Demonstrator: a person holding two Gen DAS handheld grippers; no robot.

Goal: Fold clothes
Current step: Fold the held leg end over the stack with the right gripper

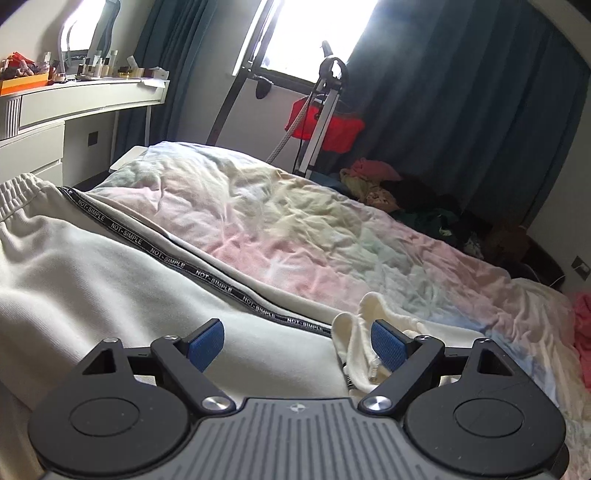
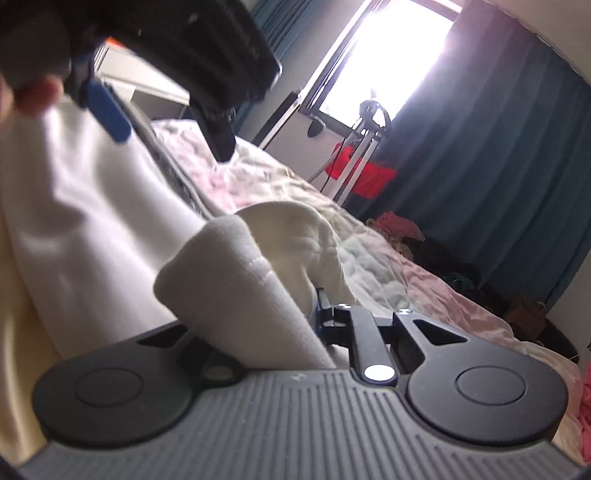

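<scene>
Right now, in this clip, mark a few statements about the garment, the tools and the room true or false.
1. The left tool is open above the cream trousers. True.
2. The black tape on the trousers reads NOT-SIMPLE. True.
3. The right tool is open and holds nothing. False: cream fabric fills it, so it looks shut on the trousers.
4. The bedcover is plain dark blue. False: it is a crumpled pastel, pink, yellow and pale blue.
5. Dark teal curtains hang by the window. True.
</scene>
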